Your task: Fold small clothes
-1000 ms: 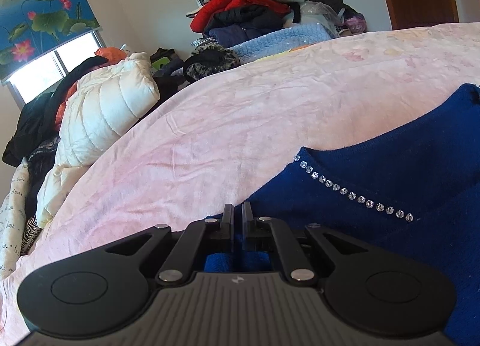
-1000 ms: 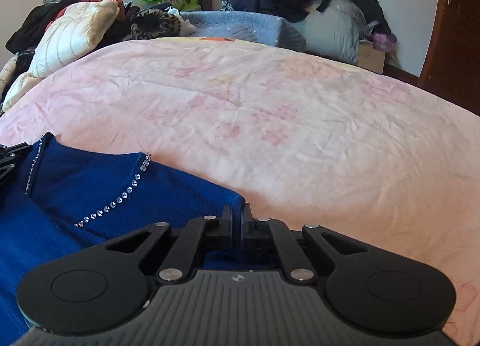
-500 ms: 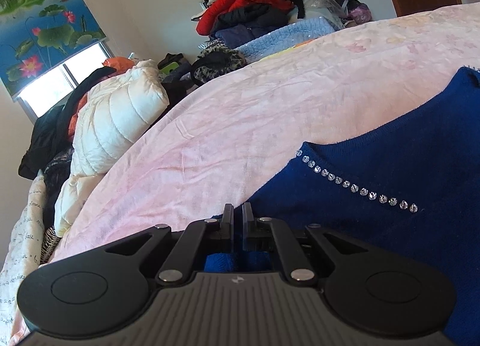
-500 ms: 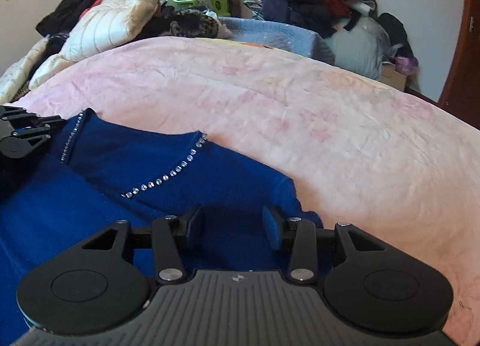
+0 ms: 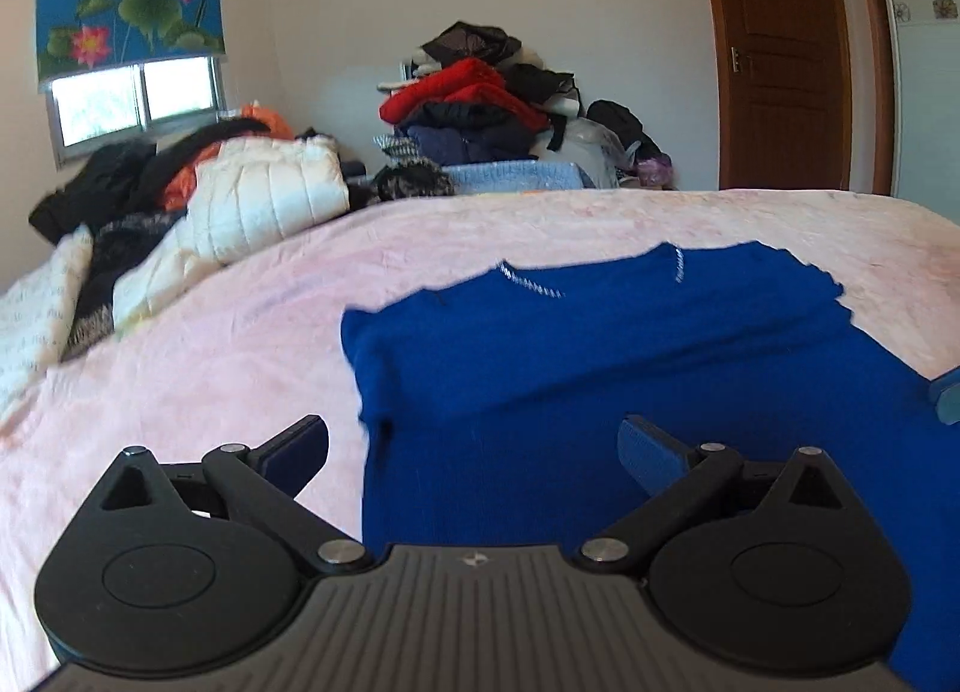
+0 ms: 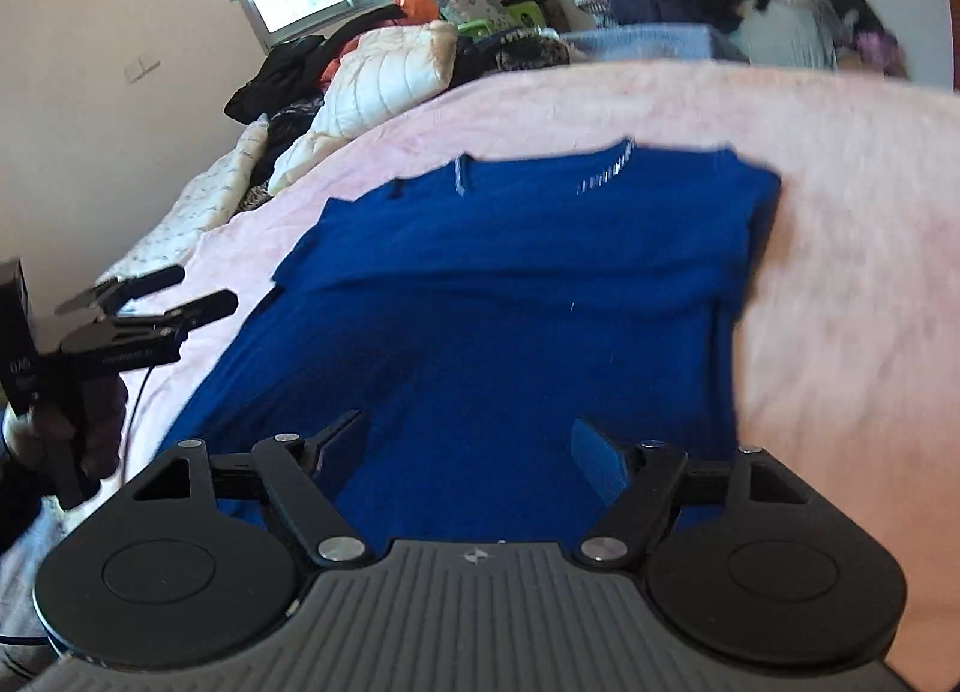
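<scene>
Release is the news here. A second ago both claws were pinched shut on the near edge of the sweater, right up by its studded neckline; now both have let go and pulled back, so the whole garment shows.

Left claw [image 5: 474, 452]: its jaws are opening and stand wide apart with nothing gripped; the left finger hangs over bare bed [image 5: 180, 356], the right finger over blue cloth. In the right wrist view the same claw [image 6: 174, 293] is held off the sweater's left edge, clear of it, in the person's hand [image 6: 72, 428].

Sweater [image 5: 630, 368]: it lies flat on the pink bed, neckline toward the far side, with a fold line running across it below the collar, so the upper part looks doubled over the body. The motion blurs the edges.

Right claw [image 6: 468, 443]: its jaws are also opening, not quite as wide, with nothing between them but the cloth lying below.

My reading is that one fold has just been laid down and released. What remains is probably a further fold, so each claw needs a fresh hold on an edge.
</scene>
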Demonstrator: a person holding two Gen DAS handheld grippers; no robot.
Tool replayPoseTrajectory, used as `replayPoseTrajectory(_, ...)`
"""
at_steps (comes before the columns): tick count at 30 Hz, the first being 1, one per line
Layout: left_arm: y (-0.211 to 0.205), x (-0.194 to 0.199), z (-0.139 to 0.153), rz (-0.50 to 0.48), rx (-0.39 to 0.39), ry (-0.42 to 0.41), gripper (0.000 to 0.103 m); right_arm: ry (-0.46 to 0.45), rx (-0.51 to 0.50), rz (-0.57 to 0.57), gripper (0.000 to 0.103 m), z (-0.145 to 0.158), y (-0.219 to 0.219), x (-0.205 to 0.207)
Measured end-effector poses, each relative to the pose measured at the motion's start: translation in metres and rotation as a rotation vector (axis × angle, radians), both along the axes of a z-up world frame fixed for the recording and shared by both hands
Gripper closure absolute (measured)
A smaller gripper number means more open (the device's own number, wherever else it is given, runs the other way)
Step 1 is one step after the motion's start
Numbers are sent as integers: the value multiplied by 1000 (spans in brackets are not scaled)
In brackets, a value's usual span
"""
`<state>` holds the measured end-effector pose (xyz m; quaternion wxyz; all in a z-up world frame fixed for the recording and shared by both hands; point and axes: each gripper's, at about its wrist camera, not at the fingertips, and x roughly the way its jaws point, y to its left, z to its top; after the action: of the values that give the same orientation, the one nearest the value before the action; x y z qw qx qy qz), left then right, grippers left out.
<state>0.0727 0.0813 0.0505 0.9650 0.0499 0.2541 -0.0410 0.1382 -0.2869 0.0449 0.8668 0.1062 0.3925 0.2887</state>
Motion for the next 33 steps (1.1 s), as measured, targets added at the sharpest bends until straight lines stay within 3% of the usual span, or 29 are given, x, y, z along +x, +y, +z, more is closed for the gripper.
replayPoseTrajectory(3,17,-48,-11,-34,-118,66,0,111,88,-41,25,-14,-11,-39)
replayPoseTrajectory(6,21,-85,-18,-78,-119,98,0,134,64,-65,24,-19,-17,-74)
replayPoseTrajectory(10,18,-116,-19,-161,-98,145,0,193,120,-76,22,-24,-28,-107)
replayPoseTrajectory(15,14,-137,-16,-265,-173,238,0,223,174,-135,22,-24,-38,-131)
replayPoseTrajectory(18,11,-147,-14,-268,-169,260,0,224,183,-147,22,-20,-40,-141)
replayPoseTrajectory(22,13,-143,-24,-209,-190,360,0,223,163,-151,21,-17,-38,-151)
replayPoseTrajectory(25,13,-141,-32,-128,-134,441,0,221,156,-157,21,-15,-38,-156)
replayPoseTrajectory(29,15,-151,-36,-107,-61,464,0,214,154,-154,18,-12,-36,-164)
replayPoseTrajectory(33,23,-153,-38,-72,-42,477,0,211,150,-163,18,-10,-37,-167)
